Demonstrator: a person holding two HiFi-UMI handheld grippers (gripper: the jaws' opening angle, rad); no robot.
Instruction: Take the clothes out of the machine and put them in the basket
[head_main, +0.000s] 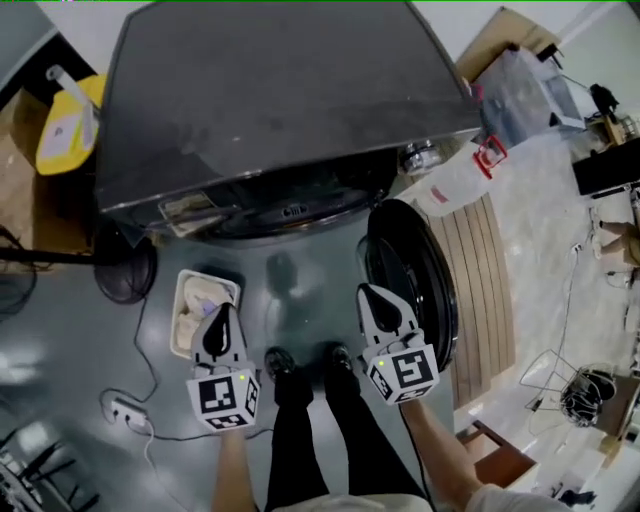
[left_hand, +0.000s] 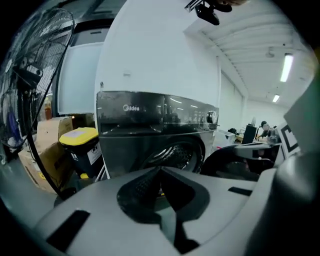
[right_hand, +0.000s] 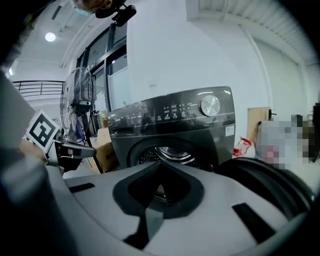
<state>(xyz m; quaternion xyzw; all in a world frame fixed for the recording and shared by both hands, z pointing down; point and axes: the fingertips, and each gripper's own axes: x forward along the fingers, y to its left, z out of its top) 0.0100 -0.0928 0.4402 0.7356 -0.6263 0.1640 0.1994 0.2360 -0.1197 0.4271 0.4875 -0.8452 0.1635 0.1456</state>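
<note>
The dark washing machine (head_main: 270, 90) stands ahead of me with its round door (head_main: 415, 275) swung open to the right. In the right gripper view the drum mouth (right_hand: 170, 152) shows bare perforated metal. A small white basket (head_main: 186, 300) sits on the floor left of the opening with light-coloured clothes (head_main: 207, 298) in it. My left gripper (head_main: 228, 312) hangs over the basket's right side, shut and empty, its tips meeting (left_hand: 161, 170). My right gripper (head_main: 366, 295) is held beside the door's inner edge, shut with nothing in it (right_hand: 160, 165).
A standing fan's base (head_main: 125, 270) is at the machine's left corner, with a yellow-lidded bin (head_main: 65, 125) and cardboard boxes behind it. A power strip and cable (head_main: 125, 410) lie on the floor. My shoes (head_main: 300, 365) stand between the grippers. A slatted wooden panel (head_main: 485, 290) lies right of the door.
</note>
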